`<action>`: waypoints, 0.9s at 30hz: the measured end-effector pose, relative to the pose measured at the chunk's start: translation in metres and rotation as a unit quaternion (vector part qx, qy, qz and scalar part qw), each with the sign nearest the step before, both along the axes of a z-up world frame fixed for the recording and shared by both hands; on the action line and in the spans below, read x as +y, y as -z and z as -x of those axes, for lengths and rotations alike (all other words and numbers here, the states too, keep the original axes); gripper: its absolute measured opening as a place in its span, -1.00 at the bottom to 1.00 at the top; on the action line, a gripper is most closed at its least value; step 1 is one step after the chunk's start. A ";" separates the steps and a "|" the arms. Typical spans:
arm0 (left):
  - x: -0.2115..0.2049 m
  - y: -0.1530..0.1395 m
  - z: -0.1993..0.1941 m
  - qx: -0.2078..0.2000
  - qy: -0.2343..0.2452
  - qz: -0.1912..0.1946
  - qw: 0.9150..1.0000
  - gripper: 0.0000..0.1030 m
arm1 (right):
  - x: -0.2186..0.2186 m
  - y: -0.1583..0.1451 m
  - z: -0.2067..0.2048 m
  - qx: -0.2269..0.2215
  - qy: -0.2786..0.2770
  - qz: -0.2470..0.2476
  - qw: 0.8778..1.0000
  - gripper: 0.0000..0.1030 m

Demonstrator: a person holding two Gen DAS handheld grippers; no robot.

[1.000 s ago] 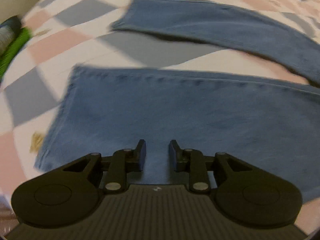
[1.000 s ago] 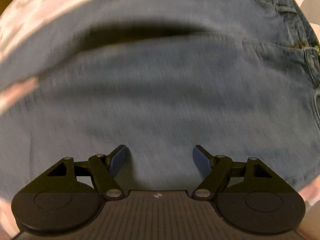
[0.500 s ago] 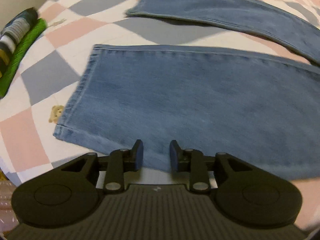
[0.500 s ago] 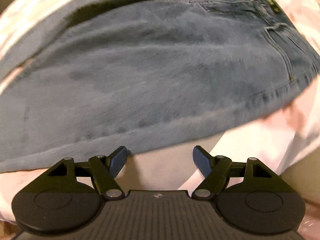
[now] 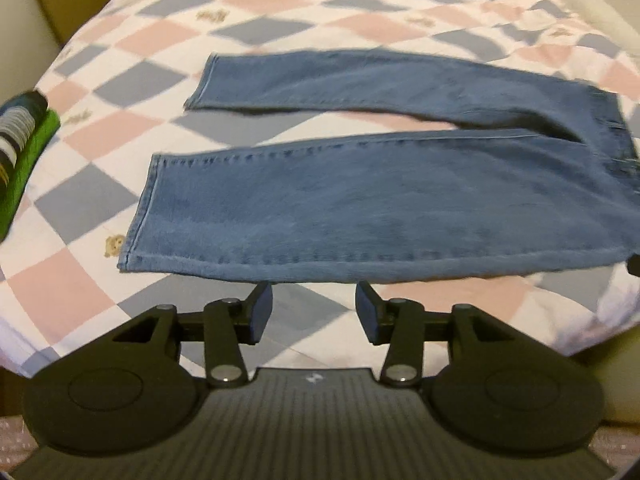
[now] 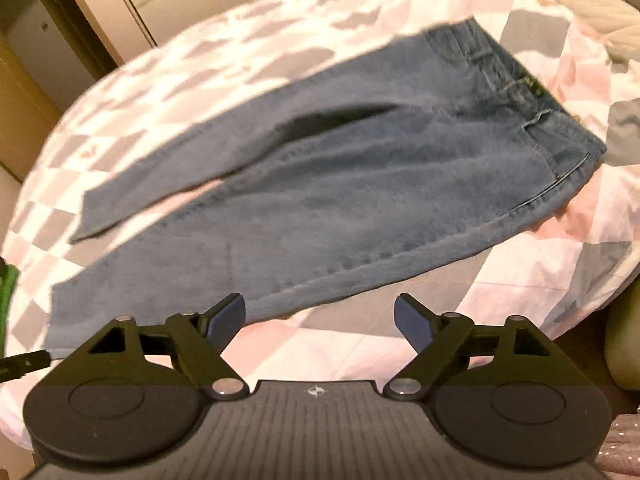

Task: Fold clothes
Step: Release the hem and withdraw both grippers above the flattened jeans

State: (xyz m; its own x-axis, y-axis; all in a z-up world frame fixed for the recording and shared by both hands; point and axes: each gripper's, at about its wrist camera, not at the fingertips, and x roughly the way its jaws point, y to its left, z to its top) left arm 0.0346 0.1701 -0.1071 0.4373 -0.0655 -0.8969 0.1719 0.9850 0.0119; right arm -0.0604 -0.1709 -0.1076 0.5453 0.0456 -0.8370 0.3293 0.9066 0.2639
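So a bed quilt (image 5: 304, 28) in pink, grey and white checks is seen filling most of both views, and a pair of blue jeans (image 5: 360, 208) is laid flat on it, legs spread apart in a narrow V. The hems are pointed toward the left of the left wrist view, the waistband (image 6: 516, 80) is seen at the far right. A folded green cloth (image 5: 28, 160) with a striped item on top is parked at the quilt's left edge, well apart from the jeans. The left gripper (image 5: 314, 312) is held just short of the near leg's edge, jaws spread, nothing pinched. The right gripper (image 6: 320, 320) is kept near the thigh edge, jaws spread wider, also empty
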 end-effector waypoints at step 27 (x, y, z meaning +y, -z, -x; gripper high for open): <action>-0.122 -0.075 0.027 -0.053 -0.046 -0.011 0.997 0.12 | -0.089 -0.052 -0.015 -0.025 -0.106 0.011 0.994 0.78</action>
